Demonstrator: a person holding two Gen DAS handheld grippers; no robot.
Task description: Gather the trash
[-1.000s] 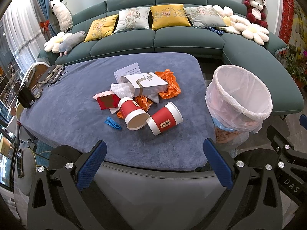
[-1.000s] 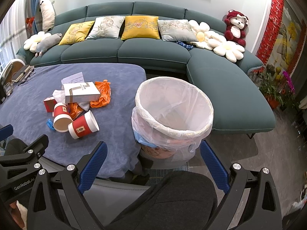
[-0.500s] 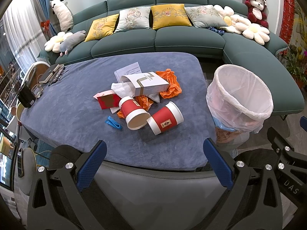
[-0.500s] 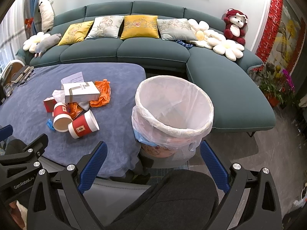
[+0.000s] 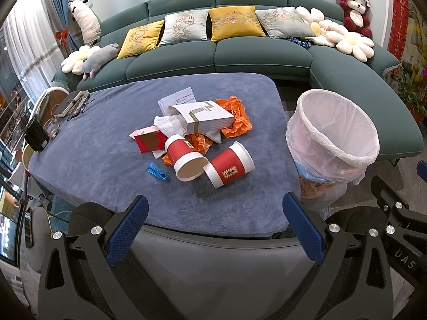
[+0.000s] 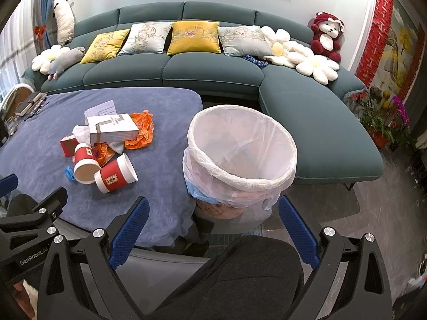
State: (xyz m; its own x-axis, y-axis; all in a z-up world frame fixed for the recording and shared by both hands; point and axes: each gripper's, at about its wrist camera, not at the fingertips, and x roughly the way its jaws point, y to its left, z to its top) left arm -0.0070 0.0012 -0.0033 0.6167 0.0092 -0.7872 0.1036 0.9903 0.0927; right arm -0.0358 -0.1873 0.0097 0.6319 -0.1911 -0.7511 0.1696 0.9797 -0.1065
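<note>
Red cups (image 5: 210,161) and other trash lie ahead of my left tongs (image 5: 213,229); the lined bin (image 6: 240,157) sits before my right tongs (image 6: 212,229), both wide and empty, ready to grab.

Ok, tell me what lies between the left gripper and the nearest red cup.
Only bare blue tablecloth: in the left wrist view nothing sits between the open left gripper and the tipped red cup.

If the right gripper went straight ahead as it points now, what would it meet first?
Probably the lined bin, which sits dead ahead between the open right gripper fingers; depth is hard to judge.
</note>
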